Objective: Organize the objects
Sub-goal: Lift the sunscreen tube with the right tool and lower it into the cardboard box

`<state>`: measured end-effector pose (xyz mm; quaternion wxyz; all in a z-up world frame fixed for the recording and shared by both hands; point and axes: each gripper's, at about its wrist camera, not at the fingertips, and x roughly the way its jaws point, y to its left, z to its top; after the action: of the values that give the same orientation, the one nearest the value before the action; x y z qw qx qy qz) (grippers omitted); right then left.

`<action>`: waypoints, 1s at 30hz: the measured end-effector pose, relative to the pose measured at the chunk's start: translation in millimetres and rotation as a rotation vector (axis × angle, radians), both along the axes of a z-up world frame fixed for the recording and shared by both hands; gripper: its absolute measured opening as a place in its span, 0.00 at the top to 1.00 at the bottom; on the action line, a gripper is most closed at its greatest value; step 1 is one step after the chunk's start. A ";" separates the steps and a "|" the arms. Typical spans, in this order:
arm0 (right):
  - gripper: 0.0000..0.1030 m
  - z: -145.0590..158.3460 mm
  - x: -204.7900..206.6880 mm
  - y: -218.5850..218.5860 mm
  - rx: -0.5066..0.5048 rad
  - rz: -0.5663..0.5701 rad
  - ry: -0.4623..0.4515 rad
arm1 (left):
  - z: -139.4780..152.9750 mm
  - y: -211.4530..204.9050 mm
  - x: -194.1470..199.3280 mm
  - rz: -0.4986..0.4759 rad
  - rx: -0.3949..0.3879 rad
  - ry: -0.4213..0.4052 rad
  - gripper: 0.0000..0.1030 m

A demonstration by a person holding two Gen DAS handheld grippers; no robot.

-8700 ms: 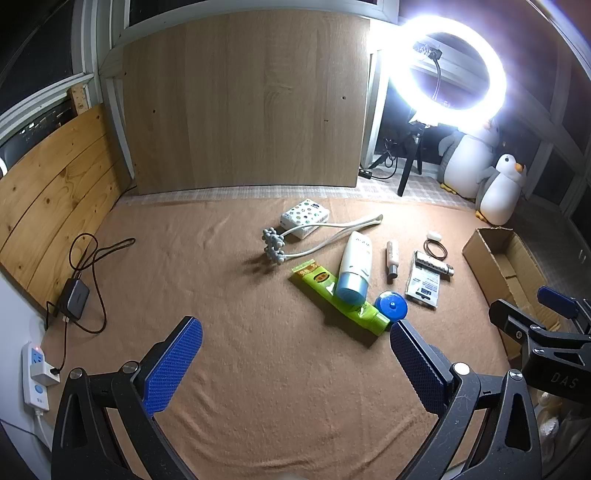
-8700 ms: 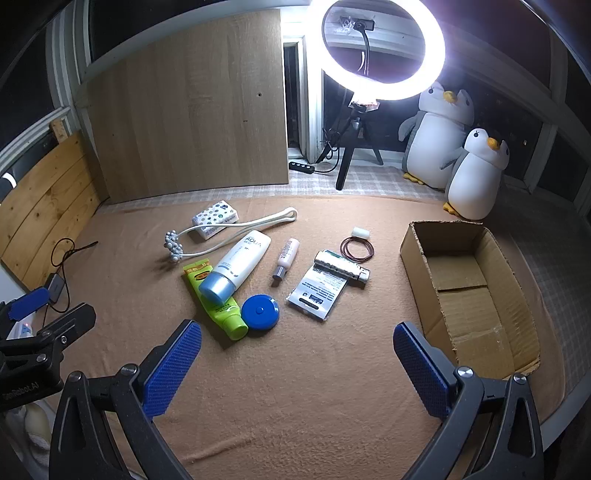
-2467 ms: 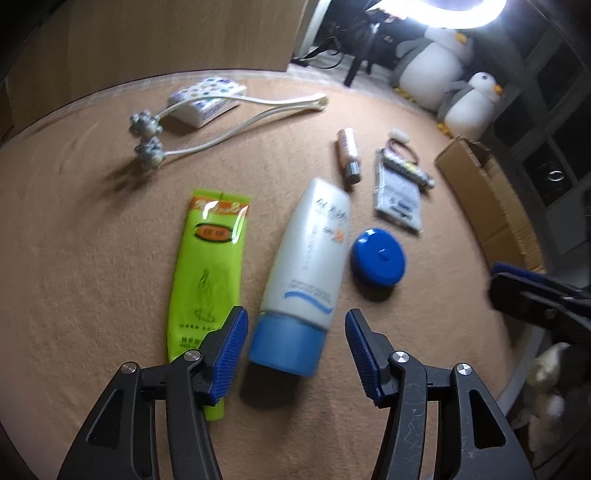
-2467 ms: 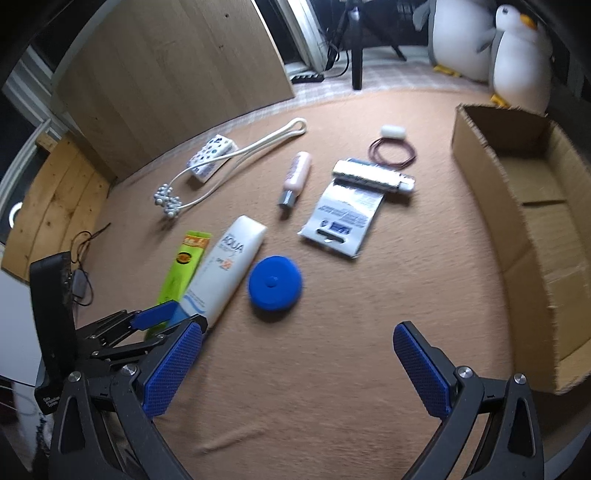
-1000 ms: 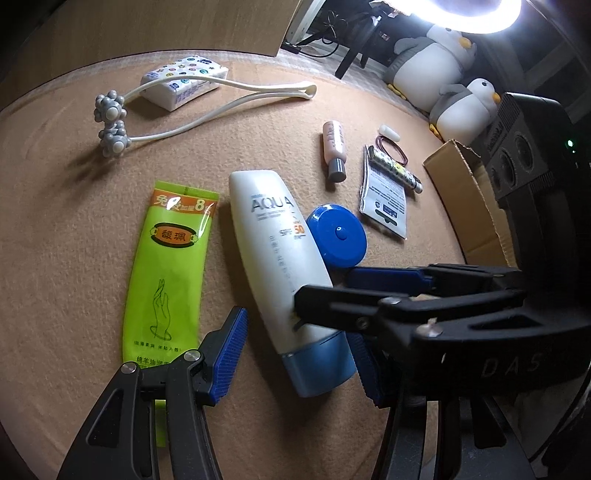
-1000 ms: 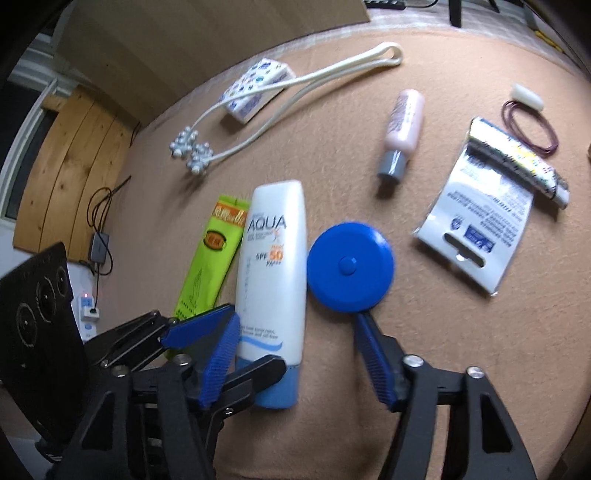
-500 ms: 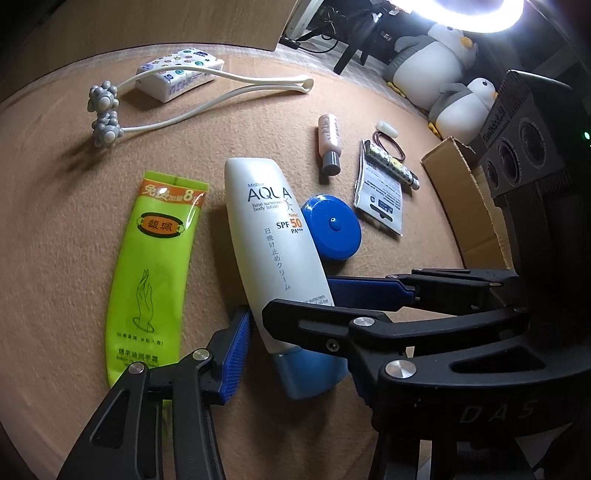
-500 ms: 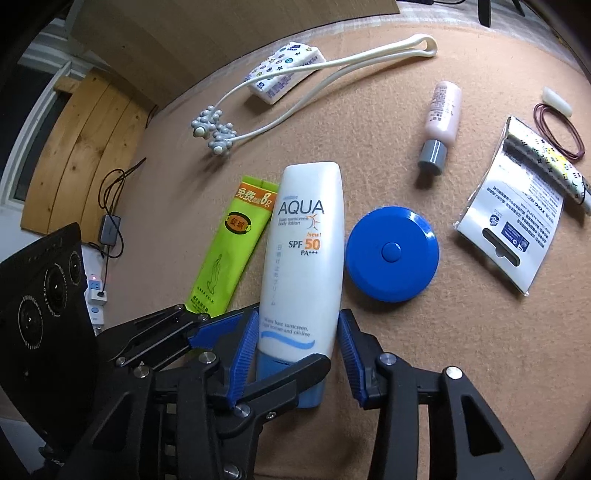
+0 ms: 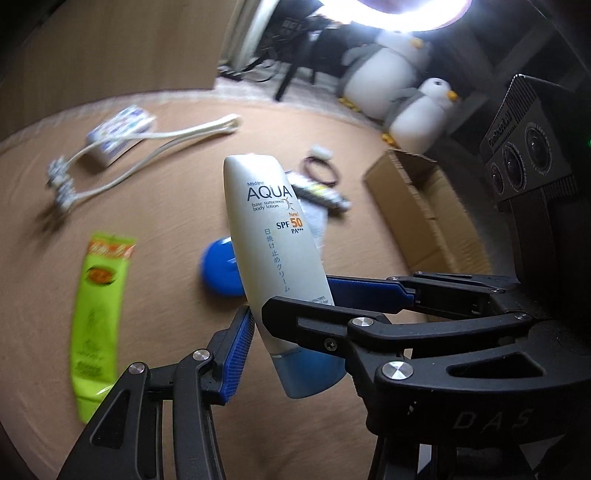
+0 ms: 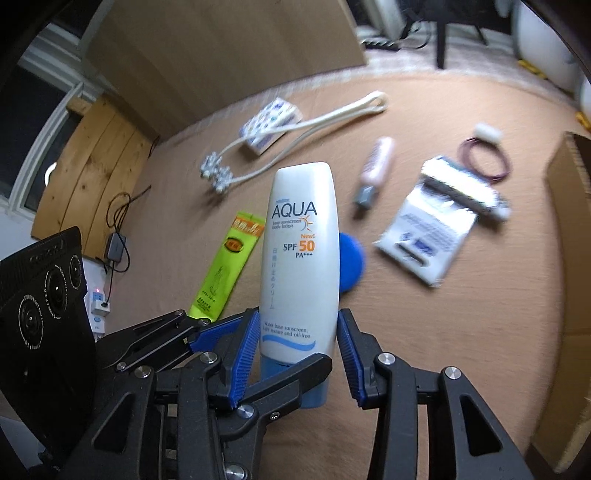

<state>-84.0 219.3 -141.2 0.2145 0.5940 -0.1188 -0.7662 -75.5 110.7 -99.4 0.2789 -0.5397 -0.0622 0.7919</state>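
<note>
At centre frame the white sunscreen tube with a blue cap [image 10: 299,258] hangs above the tan cloth worktop [image 10: 424,332], pinched by both the left claw [image 9: 288,339] and right claw [image 10: 295,354] (each half-closed on it), so the next move is likely carrying it rightward to the open cardboard box [image 9: 417,206].

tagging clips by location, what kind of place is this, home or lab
Most likely a room in a home set up for recording, not a lab: a ring light on a stand, plush penguins by the wall, and toiletries such as a sunscreen tube on a brown carpet.

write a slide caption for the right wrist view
Both grippers clamp the AQUA sunscreen tube near its blue cap, above the tan mat.
</note>
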 end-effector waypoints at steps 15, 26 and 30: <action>0.62 43.9 24.2 146.5 0.059 -0.184 0.082 | 35.2 155.2 14.3 -0.190 0.063 0.058 0.50; 0.62 35.4 35.2 216.4 0.079 -0.285 0.067 | 25.0 233.4 21.4 -0.272 0.077 0.018 0.50; 0.62 31.7 36.1 224.7 0.088 -0.294 0.065 | 20.8 244.3 21.2 -0.284 0.070 0.013 0.50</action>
<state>-48.0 444.0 -109.5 0.0777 0.5538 -0.1638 -0.8126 -54.3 355.0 -78.6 0.4073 -0.5280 -0.0107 0.7451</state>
